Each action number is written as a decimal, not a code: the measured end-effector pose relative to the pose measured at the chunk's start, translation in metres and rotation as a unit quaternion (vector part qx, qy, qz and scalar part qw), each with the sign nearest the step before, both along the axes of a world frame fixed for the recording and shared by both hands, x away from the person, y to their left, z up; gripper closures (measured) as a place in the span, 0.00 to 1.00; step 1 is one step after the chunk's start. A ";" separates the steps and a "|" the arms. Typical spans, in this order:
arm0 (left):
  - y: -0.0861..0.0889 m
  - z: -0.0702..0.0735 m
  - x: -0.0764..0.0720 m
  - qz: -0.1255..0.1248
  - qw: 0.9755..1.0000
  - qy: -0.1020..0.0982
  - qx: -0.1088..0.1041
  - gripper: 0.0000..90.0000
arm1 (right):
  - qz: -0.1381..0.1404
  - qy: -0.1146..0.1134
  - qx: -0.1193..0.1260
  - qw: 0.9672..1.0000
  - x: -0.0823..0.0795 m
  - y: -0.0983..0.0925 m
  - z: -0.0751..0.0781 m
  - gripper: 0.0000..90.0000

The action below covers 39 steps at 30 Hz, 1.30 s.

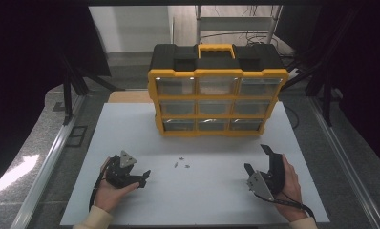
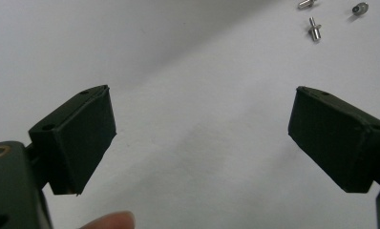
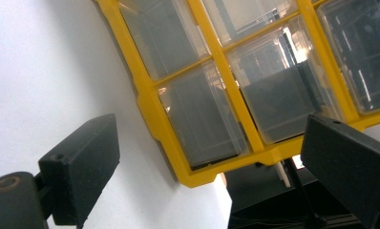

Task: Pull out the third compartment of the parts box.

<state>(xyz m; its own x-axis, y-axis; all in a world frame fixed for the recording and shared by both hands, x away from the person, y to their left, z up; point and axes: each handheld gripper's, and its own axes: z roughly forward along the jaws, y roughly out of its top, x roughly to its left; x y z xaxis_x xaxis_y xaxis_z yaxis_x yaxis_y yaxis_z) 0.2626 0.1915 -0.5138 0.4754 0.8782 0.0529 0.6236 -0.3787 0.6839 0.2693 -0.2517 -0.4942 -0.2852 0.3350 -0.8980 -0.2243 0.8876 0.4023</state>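
Item: small metal pins (image 1: 182, 165), three loose, lying on the white table (image 1: 145, 129) between both grippers, apart from each.
Left gripper (image 1: 144, 177): jaws spread wide, nothing between them; pins ahead of its tips.
Right gripper (image 1: 256, 158): jaws fully apart, empty, aimed toward the organiser.
Storage: yellow-and-black drawer organiser (image 1: 216, 93), upright at the table's far side, clear bins shut.
Risk: pins are tiny and round, so a closing jaw may flick or roll one away.
Markings: no brand or writing legible.
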 end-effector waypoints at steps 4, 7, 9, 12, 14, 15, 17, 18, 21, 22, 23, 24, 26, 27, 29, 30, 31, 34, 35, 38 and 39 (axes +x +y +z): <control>0.000 0.000 0.000 0.001 1.000 -0.001 -0.001 0.11 | 0.000 -0.014 -0.015 1.000 -0.001 0.001 0.000 0.06; 0.000 0.000 0.000 0.002 1.000 -0.001 -0.001 0.11 | -0.001 -0.022 -0.025 0.999 -0.001 0.002 0.001 0.06; 0.000 0.000 0.000 0.001 1.000 0.000 -0.001 0.11 | -0.001 -0.033 -0.033 0.999 -0.001 0.003 0.001 0.06; 0.000 0.000 0.000 0.001 1.000 0.000 0.000 0.11 | 0.000 -0.044 -0.039 0.998 -0.001 0.005 0.001 0.07; 0.000 0.000 0.000 0.001 1.000 0.000 0.000 0.11 | -0.001 -0.048 -0.041 0.998 -0.001 0.005 0.002 0.07; 0.000 -0.001 0.000 0.001 1.000 0.000 0.000 0.11 | 0.000 -0.050 -0.041 0.998 -0.001 0.005 0.002 0.07; 0.000 -0.001 0.000 0.000 1.000 0.001 0.001 0.11 | -0.001 -0.053 -0.042 0.998 -0.001 0.005 0.003 0.07; 0.000 -0.001 0.001 -0.001 1.000 0.001 0.002 0.11 | -0.001 -0.055 -0.042 0.998 -0.001 0.006 0.003 0.07; 0.000 -0.001 0.001 0.000 1.000 0.001 0.002 0.11 | -0.001 -0.057 -0.044 0.997 0.000 0.006 0.005 0.07; 0.000 -0.001 0.001 0.000 1.000 0.001 0.003 0.11 | -0.001 -0.058 -0.044 0.997 0.001 0.007 0.005 0.08; 0.000 -0.001 0.001 0.000 1.000 0.001 0.003 0.11 | 0.001 -0.061 -0.044 0.997 0.001 0.007 0.006 0.08; 0.001 -0.001 0.001 0.000 1.000 0.001 0.003 0.11 | 0.001 -0.061 -0.043 0.997 0.001 0.007 0.006 0.08; 0.001 -0.001 0.001 0.000 1.000 0.001 0.003 0.11 | 0.001 -0.063 -0.042 0.997 0.002 0.008 0.008 0.08; 0.001 -0.001 0.001 0.000 1.000 0.001 0.003 0.11 | 0.002 -0.064 -0.041 0.997 0.002 0.008 0.009 0.08; 0.001 -0.001 0.001 -0.001 1.000 0.001 0.004 0.11 | 0.002 -0.065 -0.040 0.997 0.003 0.009 0.011 0.08; 0.001 -0.001 0.001 0.000 1.000 0.001 0.004 0.11 | 0.002 -0.066 -0.040 0.997 0.003 0.009 0.012 0.08; 0.001 -0.001 0.001 -0.001 1.000 0.002 0.004 0.11 | 0.000 -0.066 -0.038 0.997 0.003 0.009 0.012 0.08; 0.001 -0.001 0.001 -0.001 1.000 0.002 0.005 0.11 | -0.001 -0.065 -0.038 0.997 0.005 0.010 0.015 0.09; 0.001 -0.001 0.001 -0.001 1.000 0.002 0.005 0.11 | -0.003 -0.065 -0.036 0.997 0.005 0.010 0.015 0.09; 0.001 -0.001 0.001 -0.001 1.000 0.002 0.004 0.11 | -0.004 -0.067 -0.037 0.997 0.007 0.011 0.018 0.09; 0.001 -0.001 0.001 -0.001 1.000 0.002 0.004 0.11 | -0.003 -0.069 -0.038 0.997 0.008 0.011 0.019 0.09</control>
